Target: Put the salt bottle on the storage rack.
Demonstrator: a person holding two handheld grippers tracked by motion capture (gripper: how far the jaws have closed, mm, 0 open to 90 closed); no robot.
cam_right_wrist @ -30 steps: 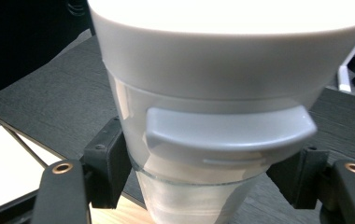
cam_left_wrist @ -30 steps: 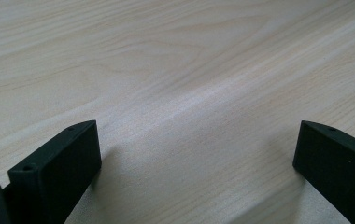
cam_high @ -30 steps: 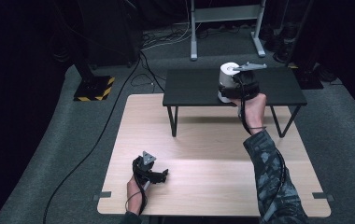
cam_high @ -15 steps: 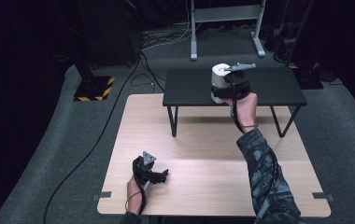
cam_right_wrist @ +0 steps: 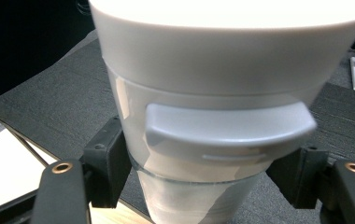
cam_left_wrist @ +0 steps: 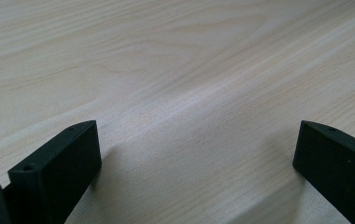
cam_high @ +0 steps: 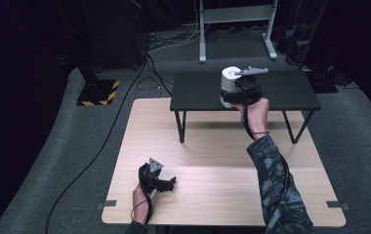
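Observation:
A white lidded container [cam_high: 229,80] with a clear lower part is at the front edge of the low black table [cam_high: 286,92]. My right gripper [cam_high: 238,95] is shut on it from the near side. In the right gripper view the container [cam_right_wrist: 213,93] is very close, with a grey tab on its side, and the fingers [cam_right_wrist: 106,163] press its two flanks. I cannot tell whether its base rests on the black table [cam_right_wrist: 49,102]. My left gripper [cam_high: 168,183] lies open on the wooden table [cam_high: 213,161] at the front left. Between its jaws there is bare wood [cam_left_wrist: 166,70].
The black table stands on thin legs along the far edge of the wooden table. Beyond it are grey carpet, a yellow-and-black striped base [cam_high: 95,92], cables, and a metal stand [cam_high: 237,29]. A cable runs along the floor at the left.
The right gripper has carried the white container a little to the left along the black table's front edge. The left gripper has stayed put.

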